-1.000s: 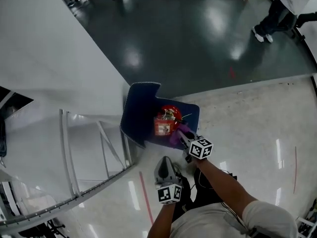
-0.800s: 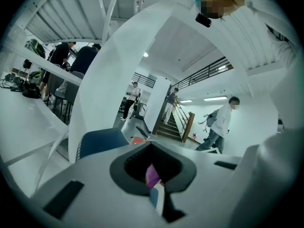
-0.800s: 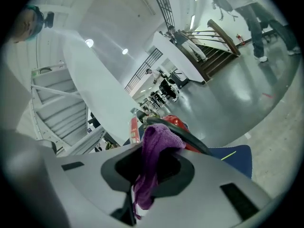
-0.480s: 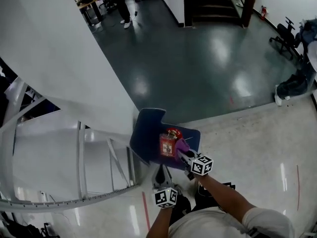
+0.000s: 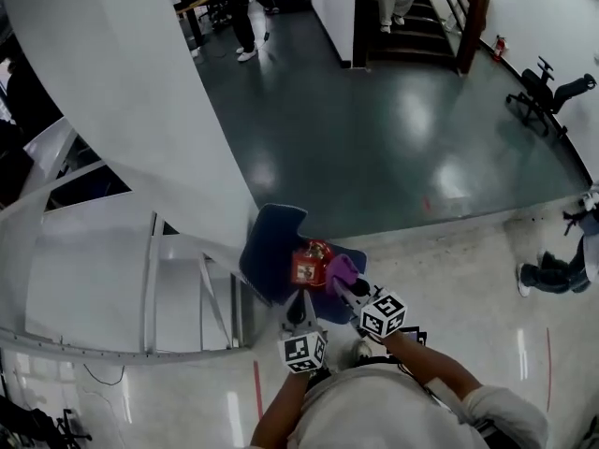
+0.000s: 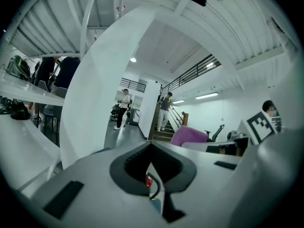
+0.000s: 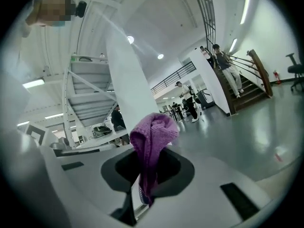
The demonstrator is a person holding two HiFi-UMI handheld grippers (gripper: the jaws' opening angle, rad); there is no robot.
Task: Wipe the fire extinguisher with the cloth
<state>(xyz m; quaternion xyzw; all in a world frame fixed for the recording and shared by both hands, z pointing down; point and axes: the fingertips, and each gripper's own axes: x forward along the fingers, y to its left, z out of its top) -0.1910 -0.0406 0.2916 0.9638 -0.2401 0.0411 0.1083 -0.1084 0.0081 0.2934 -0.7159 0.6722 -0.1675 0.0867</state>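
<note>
The right gripper (image 5: pixel 346 290) is clamped on the purple cloth (image 5: pixel 340 270), just beside the red fire extinguisher (image 5: pixel 310 262) on the blue seat (image 5: pixel 265 251). The left gripper (image 5: pixel 301 309), jaws closed to a slit and gripping nothing, hovers near the seat's front edge. A white wall (image 5: pixel 140 120) hems the left, and open dark floor (image 5: pixel 393 148) lies beyond.

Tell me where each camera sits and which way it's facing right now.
Head view: on the head, looking steeply down at the extinguisher on the blue chair; both arms, left gripper and right gripper show.
Left gripper view: rides the left gripper, faces along its shut fingers toward the stairs.
Right gripper view: rides the right gripper, faces along fingers shut on the cloth, over the floor.
Shared: cloth and stairs appear in all three.
</note>
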